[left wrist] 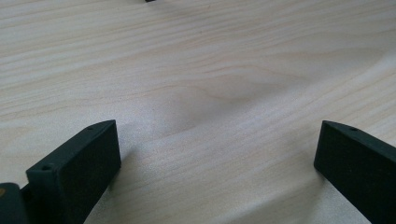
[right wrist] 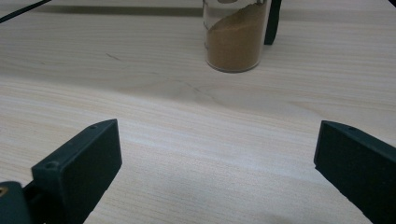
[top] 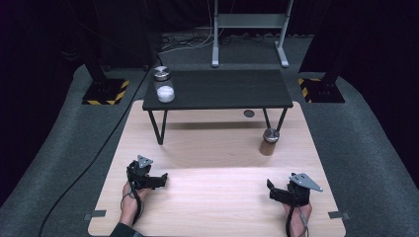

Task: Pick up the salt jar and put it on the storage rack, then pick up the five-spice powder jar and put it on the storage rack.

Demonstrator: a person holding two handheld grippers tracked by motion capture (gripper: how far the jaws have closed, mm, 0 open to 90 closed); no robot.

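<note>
A clear glass jar of brown powder with a round silver metal lid [top: 270, 141] stands upright on the pale wooden tabletop [top: 217, 192], just in front of the right front leg of the small black shelf table [top: 222, 89] that sits across the far part of the board. In the right gripper view the same jar [right wrist: 233, 39] stands ahead of the jaws and a little to the right of centre, the powder inside heaped higher on one side, with the thin black leg close behind it. The right gripper [top: 274, 191] rests low over the near right part of the tabletop, well apart from the jar, its two black jaws spread wide with bare wood between them. The left gripper [top: 159, 179] lies at the near left of the board, held by a hand, its jaws likewise wide apart over bare wood and holding nothing. On the left end of the black shelf table stands a second clear glass jar with white contents and a silver lid [top: 163, 85], far from both grippers.
</note>
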